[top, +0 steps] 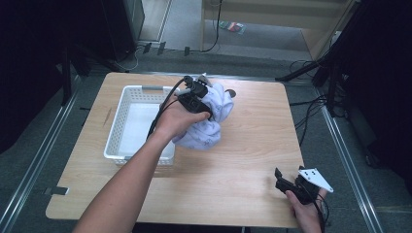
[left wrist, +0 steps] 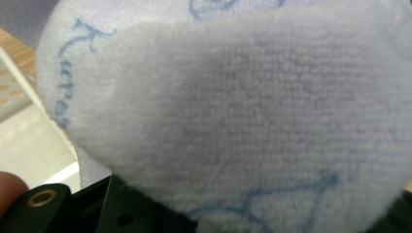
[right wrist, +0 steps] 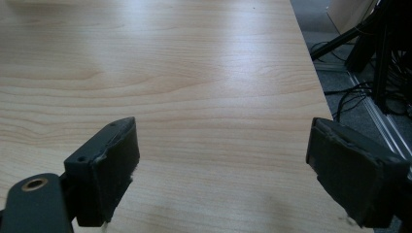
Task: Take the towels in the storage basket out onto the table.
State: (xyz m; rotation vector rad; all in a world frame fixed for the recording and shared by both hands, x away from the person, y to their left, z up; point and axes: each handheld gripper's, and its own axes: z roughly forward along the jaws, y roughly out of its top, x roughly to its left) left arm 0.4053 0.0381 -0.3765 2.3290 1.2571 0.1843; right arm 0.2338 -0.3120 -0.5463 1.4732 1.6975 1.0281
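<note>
Wooden table (top: 243,160), left hand-held gripper (top: 206,112) gripping towel (top: 214,116)

Bare table (top: 243,160) lies between the basket (top: 116,127) on the left and the right tongs (top: 286,182); the bunched towel (top: 214,116) blocks the basket's right side

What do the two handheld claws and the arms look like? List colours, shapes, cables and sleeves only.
Left claw: black, blocky body with a black cable trailing over the bare, sleeveless forearm. Right claw: black, two flat jaws faced with dark foam-like pads, a grey three-cornered plate with small holes on top.
</note>
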